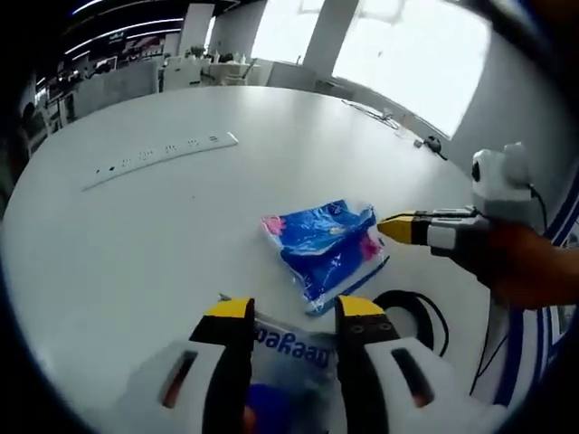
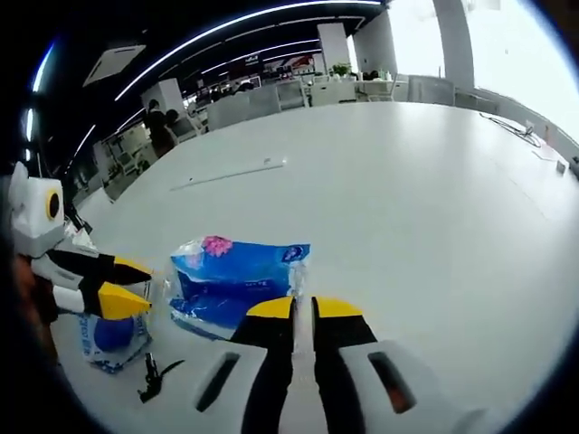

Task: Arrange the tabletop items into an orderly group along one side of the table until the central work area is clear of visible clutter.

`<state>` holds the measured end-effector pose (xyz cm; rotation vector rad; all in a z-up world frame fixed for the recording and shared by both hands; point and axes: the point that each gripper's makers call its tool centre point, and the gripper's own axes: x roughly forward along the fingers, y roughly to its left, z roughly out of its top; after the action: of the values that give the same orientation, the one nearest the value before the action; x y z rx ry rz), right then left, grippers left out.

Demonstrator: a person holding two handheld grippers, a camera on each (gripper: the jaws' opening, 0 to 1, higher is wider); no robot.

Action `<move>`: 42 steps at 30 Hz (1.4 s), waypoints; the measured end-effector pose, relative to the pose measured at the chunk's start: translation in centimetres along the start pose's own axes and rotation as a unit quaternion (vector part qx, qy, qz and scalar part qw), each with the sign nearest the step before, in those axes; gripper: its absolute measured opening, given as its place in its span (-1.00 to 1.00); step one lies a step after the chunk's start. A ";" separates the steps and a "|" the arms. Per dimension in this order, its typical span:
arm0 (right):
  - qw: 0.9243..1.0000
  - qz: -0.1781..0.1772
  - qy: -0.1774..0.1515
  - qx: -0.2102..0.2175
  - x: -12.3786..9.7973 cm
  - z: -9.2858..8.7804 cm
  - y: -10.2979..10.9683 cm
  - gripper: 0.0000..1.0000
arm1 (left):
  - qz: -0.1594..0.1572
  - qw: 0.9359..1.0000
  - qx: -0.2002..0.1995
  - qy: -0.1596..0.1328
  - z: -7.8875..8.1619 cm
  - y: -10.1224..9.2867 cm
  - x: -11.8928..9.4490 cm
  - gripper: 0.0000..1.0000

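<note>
A blue tissue packet (image 1: 327, 246) with pink marks lies flat on the white table (image 1: 136, 253). My right gripper (image 2: 304, 307) is shut, its yellow tips pinched on the clear edge of that blue packet (image 2: 237, 276); it enters the left gripper view from the right (image 1: 384, 226). My left gripper (image 1: 296, 312) stands open over a clear printed packet (image 1: 289, 357) with something blue inside, which lies between its jaws. In the right gripper view the left gripper (image 2: 136, 285) hovers just above that clear packet (image 2: 113, 339).
A long white power strip (image 1: 163, 154) lies further across the table (image 2: 231, 174). A black cable loop (image 1: 412, 312) sits near the table edge, and a small black item (image 2: 154, 375) lies by the clear packet. A hand (image 1: 534, 267) holds the right gripper.
</note>
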<state>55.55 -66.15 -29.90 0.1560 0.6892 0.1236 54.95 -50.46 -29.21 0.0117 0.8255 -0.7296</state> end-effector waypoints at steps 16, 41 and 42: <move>1.000 0.008 -0.013 -0.019 -1.8 1.4 1.2 -0.85 | 0.023 0.999 -0.027 -0.042 0.3 3.2 -4.1 -0.34; 0.989 0.104 -0.028 -0.096 -4.2 0.4 10.4 -0.82 | 0.071 0.993 -0.066 -0.064 -5.0 7.7 -13.2 -0.34; 0.989 0.107 -0.026 -0.098 -4.1 0.3 10.6 -0.82 | 0.073 0.993 -0.067 -0.064 -5.3 7.8 -13.5 -0.35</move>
<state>51.97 -56.50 -25.21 0.0445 0.6026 0.3896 50.02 -35.15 -25.86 -0.0943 0.7419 -0.5310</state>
